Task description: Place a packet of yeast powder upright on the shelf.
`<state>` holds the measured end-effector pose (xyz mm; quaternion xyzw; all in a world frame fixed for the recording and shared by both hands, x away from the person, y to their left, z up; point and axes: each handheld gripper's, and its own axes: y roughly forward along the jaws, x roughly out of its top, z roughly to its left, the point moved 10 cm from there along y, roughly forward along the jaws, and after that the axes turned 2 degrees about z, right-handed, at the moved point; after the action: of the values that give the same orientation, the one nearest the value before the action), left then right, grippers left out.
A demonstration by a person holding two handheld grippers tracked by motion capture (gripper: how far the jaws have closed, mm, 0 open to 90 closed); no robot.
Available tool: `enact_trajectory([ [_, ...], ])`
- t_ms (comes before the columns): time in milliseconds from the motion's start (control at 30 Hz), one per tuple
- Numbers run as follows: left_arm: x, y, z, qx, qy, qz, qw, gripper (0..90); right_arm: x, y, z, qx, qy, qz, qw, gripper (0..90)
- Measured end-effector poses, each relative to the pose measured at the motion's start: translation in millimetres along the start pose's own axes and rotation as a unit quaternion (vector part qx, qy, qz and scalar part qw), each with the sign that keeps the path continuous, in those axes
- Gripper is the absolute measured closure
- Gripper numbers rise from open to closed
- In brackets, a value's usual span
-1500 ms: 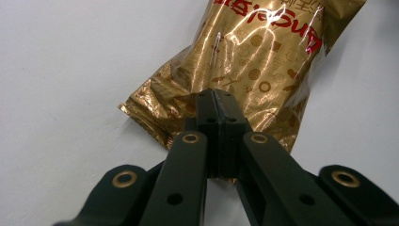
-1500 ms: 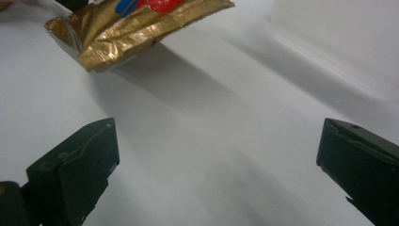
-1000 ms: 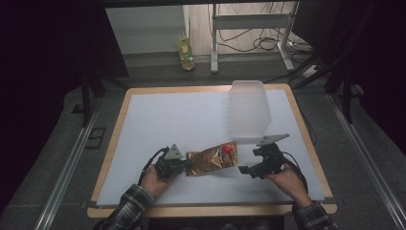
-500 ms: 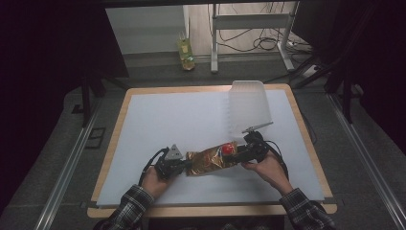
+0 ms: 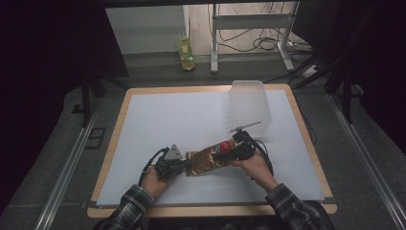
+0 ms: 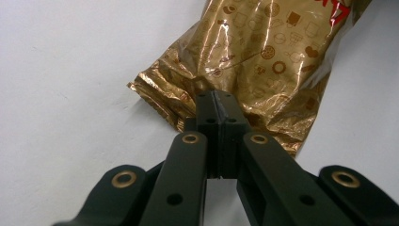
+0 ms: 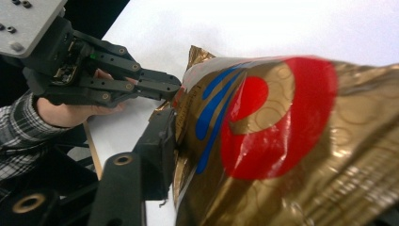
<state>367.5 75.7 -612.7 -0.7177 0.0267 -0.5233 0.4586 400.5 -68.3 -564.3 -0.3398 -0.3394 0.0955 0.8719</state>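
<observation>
A gold snack bag (image 5: 208,160) with a red and blue logo lies near the front of the white mat (image 5: 167,120). My left gripper (image 5: 182,167) is shut on the bag's crimped left end (image 6: 188,94), with its jaws together. My right gripper (image 5: 224,154) is at the bag's right end. Its jaws have just been closing with the bag (image 7: 282,141) between them. One black finger (image 7: 157,146) presses against the bag's side, and the bag hides the other. The left gripper (image 7: 162,87) also appears farther off in the right gripper view.
A clear ribbed plastic container (image 5: 248,103) stands on the mat just behind the right gripper. The wooden table rim (image 5: 210,209) borders the mat. A green bottle (image 5: 186,52) stands on the floor beyond the table.
My right hand has moved left from the mat's right side onto the bag's right end, and its jaws have closed around it. The left gripper and the bag have stayed in place.
</observation>
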Motion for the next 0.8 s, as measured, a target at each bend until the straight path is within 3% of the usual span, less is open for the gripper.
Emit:
enact_trajectory([
  [267, 0.2, -0.6, 0.2, 0.003, 0.000, -0.002, 1.0000, 89.2, 4.5, 4.5, 1.8, 0.001, -0.003, -0.001, 1.0000, 63.7],
  [433, 0.1, -5.1, 3.6, 0.001, -0.012, -0.008, 0.9999, 75.9, 6.7, 0.2, 6.8, 0.008, -0.016, -0.006, 0.9998, 67.4],
  [567, 5.6, -12.7, 5.8, 0.010, -0.005, -0.022, 0.9997, 70.2, 9.8, -3.0, 10.3, 0.010, -0.030, -0.011, 0.9994, 68.2],
  [800, 10.4, -19.9, 11.1, 0.029, 0.002, -0.045, 0.9986, 53.6, 17.6, -18.2, 13.2, -0.010, -0.061, -0.018, 0.9980, 68.7],
])
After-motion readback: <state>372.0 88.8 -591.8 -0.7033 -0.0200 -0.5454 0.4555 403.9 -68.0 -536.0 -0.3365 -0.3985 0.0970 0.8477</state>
